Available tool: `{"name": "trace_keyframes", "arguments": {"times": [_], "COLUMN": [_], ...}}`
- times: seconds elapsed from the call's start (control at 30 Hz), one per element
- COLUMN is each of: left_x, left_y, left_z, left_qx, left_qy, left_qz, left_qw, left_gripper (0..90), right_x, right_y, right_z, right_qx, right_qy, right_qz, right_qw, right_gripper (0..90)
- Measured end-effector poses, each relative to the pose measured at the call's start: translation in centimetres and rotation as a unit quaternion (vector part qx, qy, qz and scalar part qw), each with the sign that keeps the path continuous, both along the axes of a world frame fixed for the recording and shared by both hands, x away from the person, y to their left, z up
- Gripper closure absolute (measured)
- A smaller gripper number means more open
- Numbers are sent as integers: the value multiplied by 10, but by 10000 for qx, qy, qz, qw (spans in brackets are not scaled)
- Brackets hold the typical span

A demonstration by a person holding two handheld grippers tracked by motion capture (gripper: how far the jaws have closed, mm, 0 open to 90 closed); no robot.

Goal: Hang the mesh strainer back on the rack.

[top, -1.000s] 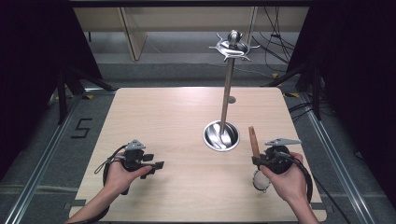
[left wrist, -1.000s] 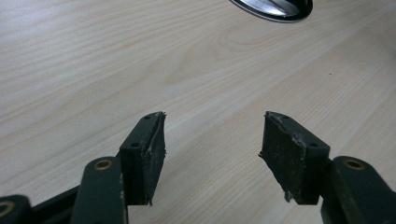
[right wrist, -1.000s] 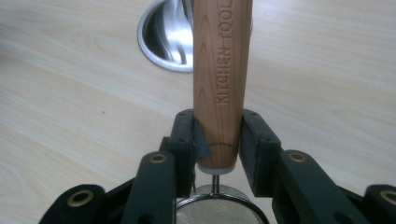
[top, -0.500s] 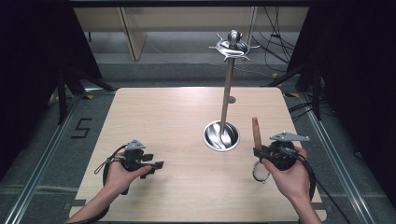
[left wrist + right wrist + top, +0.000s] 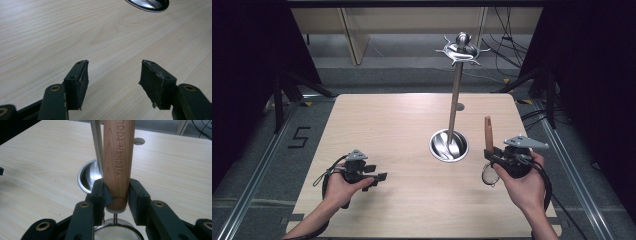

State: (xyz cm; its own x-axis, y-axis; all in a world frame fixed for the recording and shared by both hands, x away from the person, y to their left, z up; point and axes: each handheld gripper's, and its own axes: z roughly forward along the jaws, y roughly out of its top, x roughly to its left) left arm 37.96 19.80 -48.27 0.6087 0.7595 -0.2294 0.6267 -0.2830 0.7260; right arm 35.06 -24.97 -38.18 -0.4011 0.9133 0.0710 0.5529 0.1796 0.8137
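One strainer (image 5: 488, 150), wooden handle upright, clamped in the right gripper (image 5: 492, 156) near the table's (image 5: 382, 120) right edge; raised slightly over the last second, suggesting transfer toward the stand (image 5: 455, 100). One stand, centre-right, hooks bare. Left gripper (image 5: 374, 176) released, empty, near front-left edge. Two grippers.

The round light-brown wooden handle (image 5: 118, 162) is showing the engraved words "KITCHEN TOOL" running along its length. A black numeral "5" (image 5: 298, 137) is sitting on the grey floor (image 5: 257, 150).
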Motion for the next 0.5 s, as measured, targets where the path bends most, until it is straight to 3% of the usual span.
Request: {"name": "trace_keyframes", "arguments": {"times": [0.43,0.5], "left_x": [0,0], "left_y": [1,0], "left_z": [0,0], "left_qx": [25,-14], "left_qy": [-8,-9], "left_qz": [-28,1], "left_qw": [10000,10000], "left_gripper": [384,384], "right_x": [-1,0], "right_y": [4,2], "right_z": [15,16], "right_qx": [202,104], "right_qy": [-162,-233], "right_qz": [-64,18], "right_qw": [9996,9997], "right_gripper": [692,691]}}
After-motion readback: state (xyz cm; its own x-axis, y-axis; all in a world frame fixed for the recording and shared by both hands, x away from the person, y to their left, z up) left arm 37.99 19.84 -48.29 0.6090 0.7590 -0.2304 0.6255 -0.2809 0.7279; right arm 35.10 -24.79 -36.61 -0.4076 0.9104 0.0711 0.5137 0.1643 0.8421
